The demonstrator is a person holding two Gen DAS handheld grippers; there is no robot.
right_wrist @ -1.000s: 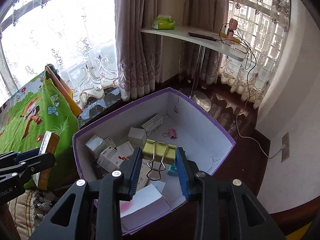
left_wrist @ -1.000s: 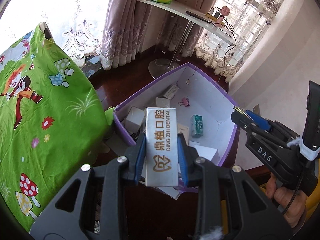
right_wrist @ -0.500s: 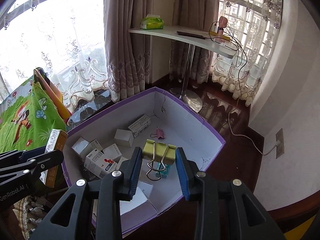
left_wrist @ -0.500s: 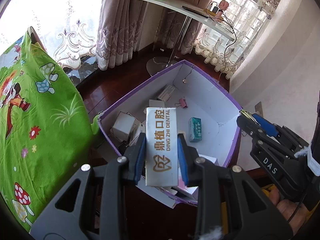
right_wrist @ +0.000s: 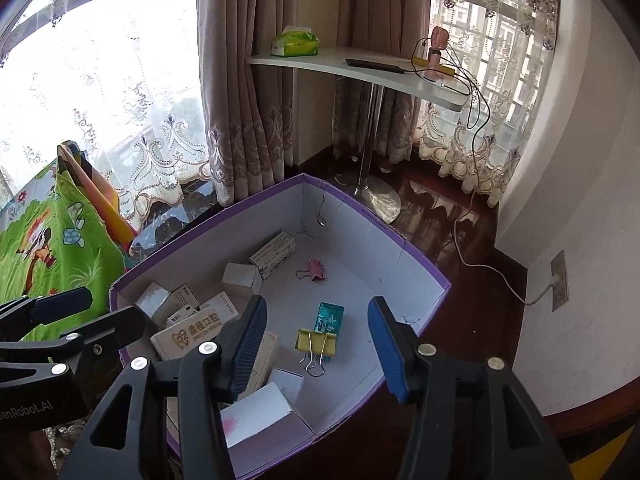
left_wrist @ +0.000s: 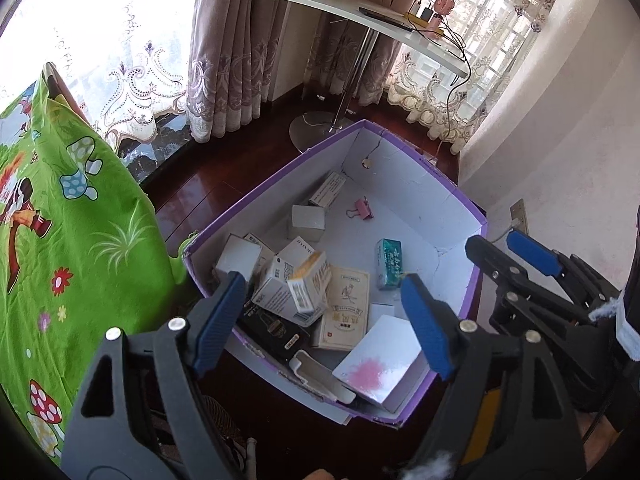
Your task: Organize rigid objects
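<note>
Both jaws have just been opening, nothing between them. Left gripper (left_wrist: 320, 320) and right gripper (right_wrist: 318, 348) stand released over the purple box (right_wrist: 408, 248). Dental box (right_wrist: 188, 336) lies lower left atop the pile; yellow clip (right_wrist: 316, 342) at centre. A slide off the leaning boxes is judged possible.

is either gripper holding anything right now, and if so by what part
Nothing is held. The left gripper and right gripper have just been opening and are empty; the dental box and yellow binder clip lie in the purple box.
</note>
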